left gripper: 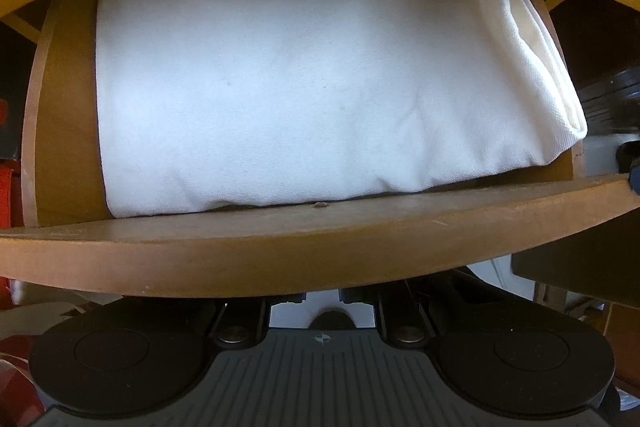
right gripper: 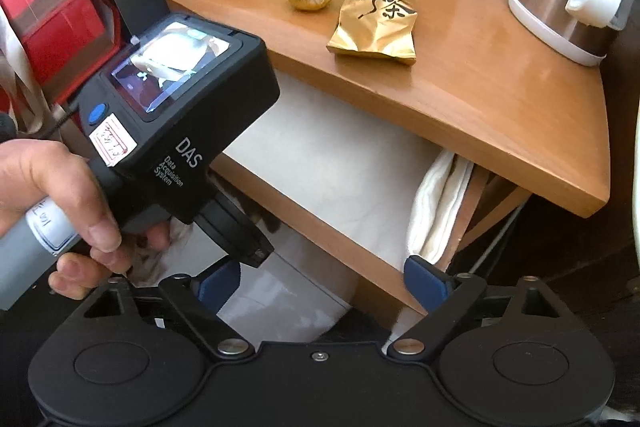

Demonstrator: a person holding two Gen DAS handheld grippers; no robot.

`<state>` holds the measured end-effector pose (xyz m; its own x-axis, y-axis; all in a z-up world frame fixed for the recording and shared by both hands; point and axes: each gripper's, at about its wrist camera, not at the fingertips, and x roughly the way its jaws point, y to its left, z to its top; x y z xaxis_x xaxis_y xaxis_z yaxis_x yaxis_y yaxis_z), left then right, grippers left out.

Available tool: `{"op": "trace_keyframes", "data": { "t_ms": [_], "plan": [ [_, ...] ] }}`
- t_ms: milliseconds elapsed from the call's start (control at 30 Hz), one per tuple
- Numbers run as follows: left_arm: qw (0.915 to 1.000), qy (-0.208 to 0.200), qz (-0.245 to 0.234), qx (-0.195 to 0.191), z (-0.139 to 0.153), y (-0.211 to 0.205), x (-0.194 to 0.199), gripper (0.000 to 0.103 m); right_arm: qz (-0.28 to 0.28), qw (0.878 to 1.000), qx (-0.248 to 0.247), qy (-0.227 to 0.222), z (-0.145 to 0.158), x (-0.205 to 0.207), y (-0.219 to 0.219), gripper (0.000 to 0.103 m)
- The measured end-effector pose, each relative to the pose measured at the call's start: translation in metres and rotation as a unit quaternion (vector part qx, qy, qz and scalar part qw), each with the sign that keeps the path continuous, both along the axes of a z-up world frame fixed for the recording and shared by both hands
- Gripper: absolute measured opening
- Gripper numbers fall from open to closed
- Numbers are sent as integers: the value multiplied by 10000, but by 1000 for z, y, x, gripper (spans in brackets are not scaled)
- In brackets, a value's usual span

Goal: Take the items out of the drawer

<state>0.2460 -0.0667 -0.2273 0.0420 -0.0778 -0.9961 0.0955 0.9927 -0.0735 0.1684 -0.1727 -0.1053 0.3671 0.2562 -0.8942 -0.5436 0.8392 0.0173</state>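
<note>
Drawer front (left gripper: 280,251) hides the closed left claw (left gripper: 322,301) (right claw (right gripper: 324,285) spread empty).

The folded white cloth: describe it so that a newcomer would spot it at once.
Find the wooden side table holding a kettle. Its drawer is pulled open underneath. The folded white cloth nearly fills it, the only item inside, unlike the gold packets on top.

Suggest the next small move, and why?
Probably lower the right hand-held gripper onto the near edge of the folded white cloth. The drawer is already pulled out with the cloth exposed. The right jaws stand wide open and empty just above it, while the left hand-held gripper is shut under the drawer front.
</note>
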Motion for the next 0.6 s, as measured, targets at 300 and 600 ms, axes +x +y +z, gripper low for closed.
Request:
{"op": "trace_keyframes", "data": {
  "t_ms": [300,600],
  "plan": [
    [9999,-60,-124,87,-2,-2,-21,13,510,9984,-234,33,-3,-1,8,92],
    [10000,33,-11,-35,-1,-1,-32,14,676,9971,-358,21,-7,0,8,92]
  ]
}}
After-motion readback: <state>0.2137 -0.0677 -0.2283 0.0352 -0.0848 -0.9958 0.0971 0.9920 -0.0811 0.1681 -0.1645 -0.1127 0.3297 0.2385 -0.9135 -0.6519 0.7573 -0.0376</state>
